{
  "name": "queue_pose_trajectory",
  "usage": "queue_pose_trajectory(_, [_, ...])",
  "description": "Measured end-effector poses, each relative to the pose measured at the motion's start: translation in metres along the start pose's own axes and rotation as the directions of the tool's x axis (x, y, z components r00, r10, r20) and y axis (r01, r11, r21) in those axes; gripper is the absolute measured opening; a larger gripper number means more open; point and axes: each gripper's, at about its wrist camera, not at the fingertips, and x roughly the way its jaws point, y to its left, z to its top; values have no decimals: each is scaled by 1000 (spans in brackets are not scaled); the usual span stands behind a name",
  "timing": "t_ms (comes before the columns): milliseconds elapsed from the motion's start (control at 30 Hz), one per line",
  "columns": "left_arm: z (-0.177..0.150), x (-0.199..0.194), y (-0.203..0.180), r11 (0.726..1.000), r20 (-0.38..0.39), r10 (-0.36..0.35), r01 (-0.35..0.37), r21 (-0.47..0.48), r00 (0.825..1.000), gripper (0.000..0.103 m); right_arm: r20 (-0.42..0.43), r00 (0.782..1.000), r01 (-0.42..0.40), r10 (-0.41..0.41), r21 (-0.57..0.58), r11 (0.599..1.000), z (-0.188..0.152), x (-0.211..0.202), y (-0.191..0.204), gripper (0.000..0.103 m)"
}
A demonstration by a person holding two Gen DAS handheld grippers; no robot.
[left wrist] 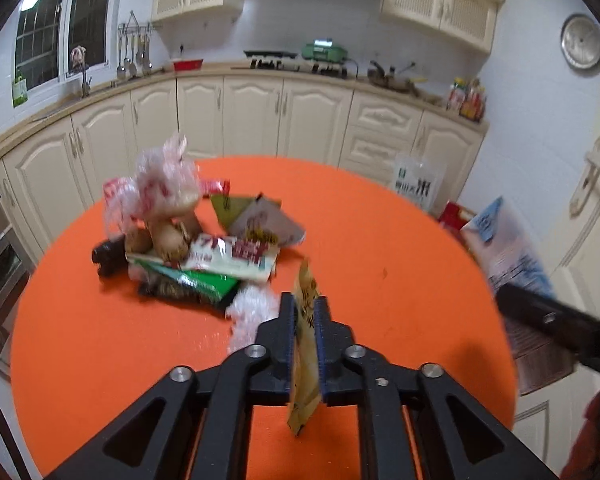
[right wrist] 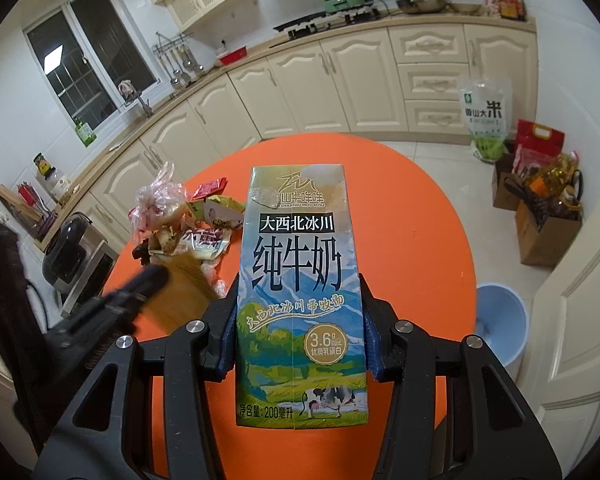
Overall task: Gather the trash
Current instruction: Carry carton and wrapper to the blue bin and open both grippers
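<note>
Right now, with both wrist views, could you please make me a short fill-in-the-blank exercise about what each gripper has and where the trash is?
1. The right gripper is shut on a ____ carton.
2. The table under the trash pile has the colour ____.
3. Between the fingers of the left gripper stands a thin ____ packet.
4. On the floor beside the table stands a light ____ bin.

Missing words: milk; orange; yellow; blue

Glossy printed-paper milk carton (right wrist: 300,292); crinkly clear plastic bag (left wrist: 164,184); smooth matt orange table (left wrist: 400,272).
</note>
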Motion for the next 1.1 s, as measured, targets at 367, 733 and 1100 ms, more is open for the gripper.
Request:
queue_pose_trajectory(367, [9, 34, 0, 998, -49, -50, 48, -40, 998, 1, -14, 1000, 8, -8, 15, 1000, -1, 4, -10, 46])
queue_pose_trajectory(733, [22, 0, -18, 997, 63, -79, 80, -11, 995, 0, 5, 1000, 15, -15, 24, 1000, 1, -6, -17, 46])
queue_pose_trajectory(1100, [48, -53, -56, 990, 187, -128, 115, 80, 974, 0, 90, 996, 20, -21, 14, 1000, 9, -43, -20, 46])
